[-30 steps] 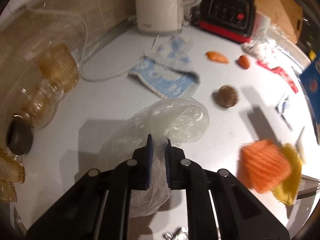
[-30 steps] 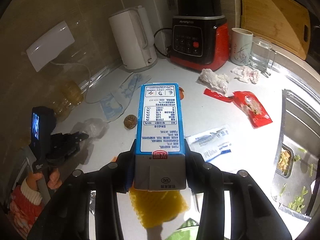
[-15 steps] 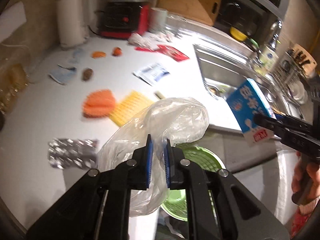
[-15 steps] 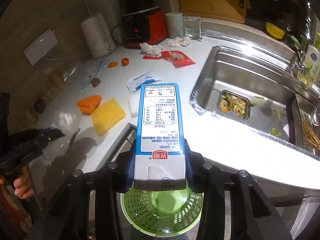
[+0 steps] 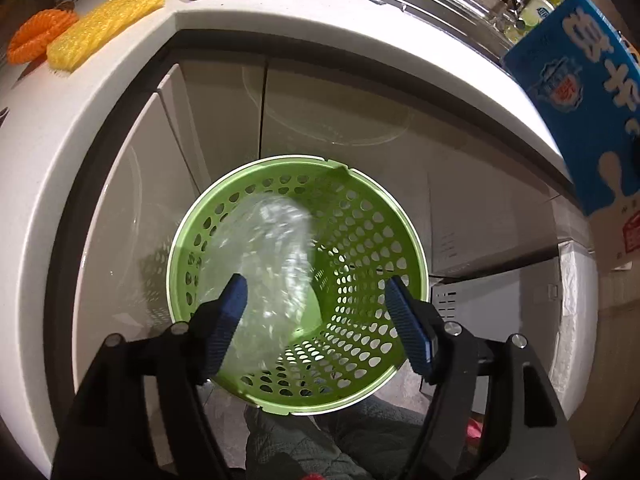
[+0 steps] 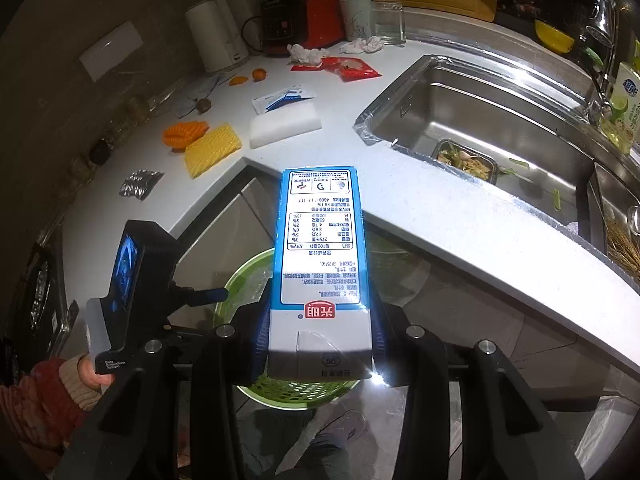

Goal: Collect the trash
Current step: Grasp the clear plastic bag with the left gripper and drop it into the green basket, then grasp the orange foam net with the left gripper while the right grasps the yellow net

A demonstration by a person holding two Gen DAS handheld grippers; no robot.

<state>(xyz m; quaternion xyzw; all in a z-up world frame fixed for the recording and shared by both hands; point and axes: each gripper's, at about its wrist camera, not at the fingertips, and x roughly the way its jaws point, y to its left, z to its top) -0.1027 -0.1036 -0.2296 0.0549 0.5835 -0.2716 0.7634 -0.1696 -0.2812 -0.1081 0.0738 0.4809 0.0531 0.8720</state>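
Note:
My left gripper (image 5: 320, 320) is open right above a green perforated trash basket (image 5: 372, 216) on the floor. A clear plastic bag (image 5: 268, 256), blurred, is dropping from it into the basket. My right gripper (image 6: 318, 340) is shut on a blue and white milk carton (image 6: 320, 248), held above the basket (image 6: 248, 280). The carton also shows at the right edge of the left wrist view (image 5: 588, 100). The left gripper shows in the right wrist view (image 6: 208, 294) at the basket's left rim.
On the white counter (image 6: 420, 200) lie an orange net (image 6: 184, 134), a yellow net (image 6: 212, 148), a white foam block (image 6: 284, 126), a foil pack (image 6: 140, 184), red wrappers (image 6: 348, 68) and tissues (image 6: 304, 54). A steel sink (image 6: 500, 120) is at the right. Cabinet doors (image 5: 224, 112) stand behind the basket.
The left gripper moved down over the basket, opened and let go of the plastic bag. The right gripper with the carton moved closer above the basket.

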